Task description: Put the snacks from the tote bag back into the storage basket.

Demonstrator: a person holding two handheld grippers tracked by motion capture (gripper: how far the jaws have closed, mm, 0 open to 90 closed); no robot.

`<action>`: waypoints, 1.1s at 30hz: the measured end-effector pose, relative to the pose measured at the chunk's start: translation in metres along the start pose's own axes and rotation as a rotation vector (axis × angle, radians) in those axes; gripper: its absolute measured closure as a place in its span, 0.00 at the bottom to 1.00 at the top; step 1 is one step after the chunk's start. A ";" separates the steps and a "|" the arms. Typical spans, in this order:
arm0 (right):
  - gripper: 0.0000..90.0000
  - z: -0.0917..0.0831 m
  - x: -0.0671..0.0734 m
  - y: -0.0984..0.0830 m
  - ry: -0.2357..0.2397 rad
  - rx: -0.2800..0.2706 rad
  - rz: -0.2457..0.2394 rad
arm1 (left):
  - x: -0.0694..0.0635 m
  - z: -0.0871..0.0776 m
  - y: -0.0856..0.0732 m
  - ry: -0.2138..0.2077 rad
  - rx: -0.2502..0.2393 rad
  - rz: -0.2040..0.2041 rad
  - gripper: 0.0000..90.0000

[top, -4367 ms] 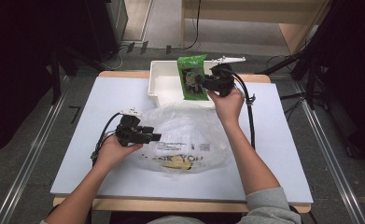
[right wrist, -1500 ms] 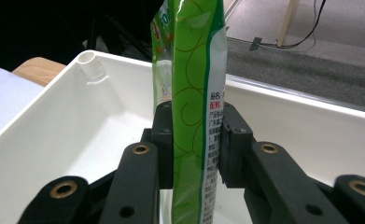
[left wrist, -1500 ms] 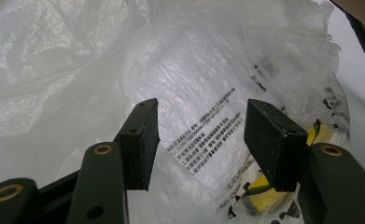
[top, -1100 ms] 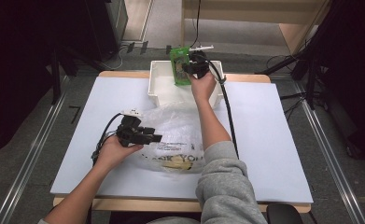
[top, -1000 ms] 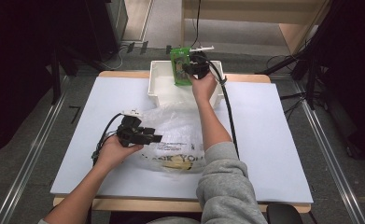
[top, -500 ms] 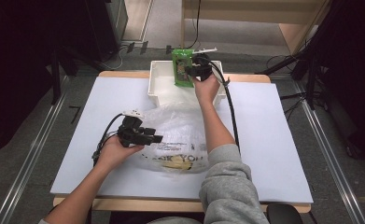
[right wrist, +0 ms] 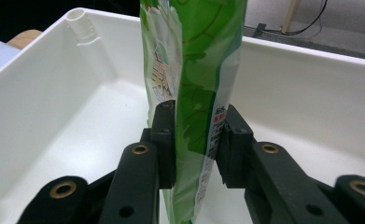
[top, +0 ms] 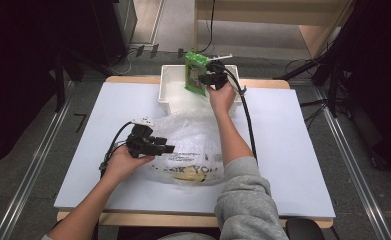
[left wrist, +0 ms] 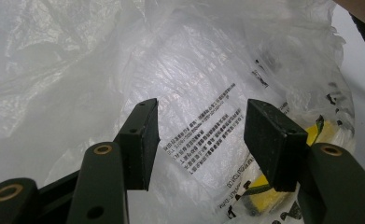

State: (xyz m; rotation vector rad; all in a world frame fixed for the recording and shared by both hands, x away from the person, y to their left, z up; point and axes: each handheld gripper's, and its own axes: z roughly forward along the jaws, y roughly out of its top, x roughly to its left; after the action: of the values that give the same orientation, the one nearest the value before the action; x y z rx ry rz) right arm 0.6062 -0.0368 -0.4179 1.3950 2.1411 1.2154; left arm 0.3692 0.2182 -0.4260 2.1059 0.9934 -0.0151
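The right gripper (right wrist: 195, 140) is clamped on a green packet (right wrist: 194, 70) — both black jaws press flat against its sides, and the packet stands upright between them. In the high view this gripper (top: 209, 77) holds the packet (top: 195, 74) over the white bin (top: 169, 95), which sits at the far edge of the table (top: 293, 150); the right gripper view shows the bin's bare floor (right wrist: 77, 135) below and behind the packet.

The left gripper (left wrist: 200, 135) has its jaws spread wide, with nothing between them; they point at a clear plastic bag (left wrist: 208, 93) printed with black text, and something yellow (left wrist: 264, 191) shows through the film. From above, the left gripper (top: 155, 146) rests at the bag's (top: 193, 145) left edge, on the near side of the bin and well apart from it.

Compared with 4.4 s ago, the packet has gone from the bin's near right part to farther over it, the right arm stretched out longer. The left gripper has stayed at the bag.
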 end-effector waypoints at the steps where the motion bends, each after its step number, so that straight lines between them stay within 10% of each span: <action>1: 0.81 0.001 -0.001 0.000 -0.006 0.000 0.006 | 0.000 0.000 0.000 0.000 0.002 0.000 0.51; 33: 0.67 0.013 -0.009 0.004 -0.104 0.050 0.014 | 0.002 0.000 -0.001 0.004 0.006 0.000 0.51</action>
State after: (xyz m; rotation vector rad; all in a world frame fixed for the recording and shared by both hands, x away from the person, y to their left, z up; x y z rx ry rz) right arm 0.6211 -0.0376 -0.4237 1.4637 2.1073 1.0759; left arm 0.3702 0.2193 -0.4273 2.1118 0.9969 -0.0143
